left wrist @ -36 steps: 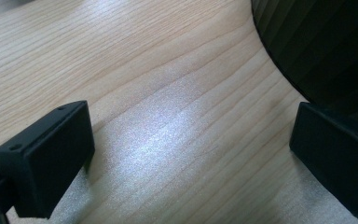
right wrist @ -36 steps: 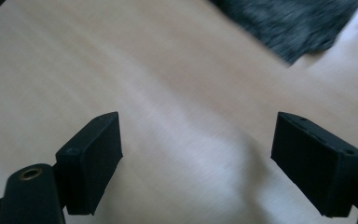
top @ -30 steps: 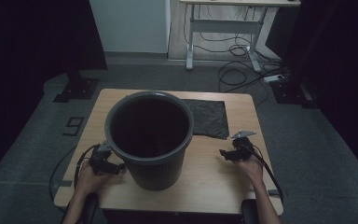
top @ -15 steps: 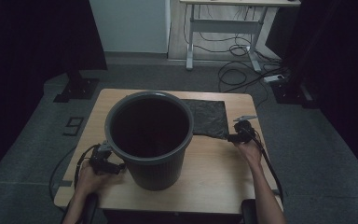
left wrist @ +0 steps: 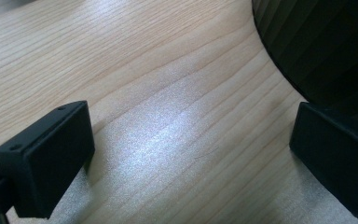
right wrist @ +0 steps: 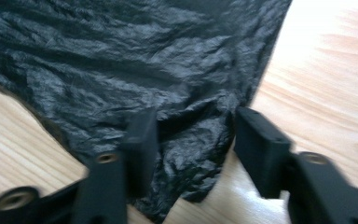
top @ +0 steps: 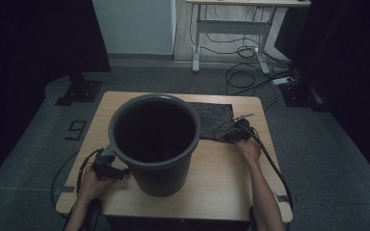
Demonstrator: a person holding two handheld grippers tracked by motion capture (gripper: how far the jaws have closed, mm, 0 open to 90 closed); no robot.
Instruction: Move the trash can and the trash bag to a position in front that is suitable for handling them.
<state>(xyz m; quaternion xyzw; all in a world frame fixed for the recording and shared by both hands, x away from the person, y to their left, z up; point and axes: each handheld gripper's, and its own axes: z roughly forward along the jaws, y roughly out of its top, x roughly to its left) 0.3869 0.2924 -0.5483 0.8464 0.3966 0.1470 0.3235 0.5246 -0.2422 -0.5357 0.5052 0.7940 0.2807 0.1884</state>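
One bucket (top: 155,139) and one black bag (top: 215,120) sit on the bench (top: 221,178). The right gripper (right wrist: 193,135), jaws closing, straddles the bag's corner near the right edge; the left gripper (left wrist: 186,154) is released.

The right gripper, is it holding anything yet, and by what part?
Nothing is gripped yet. The right gripper has just been closing its jaws around the near corner of the black plastic bag, with the crumpled corner between them but the pads not clamped.
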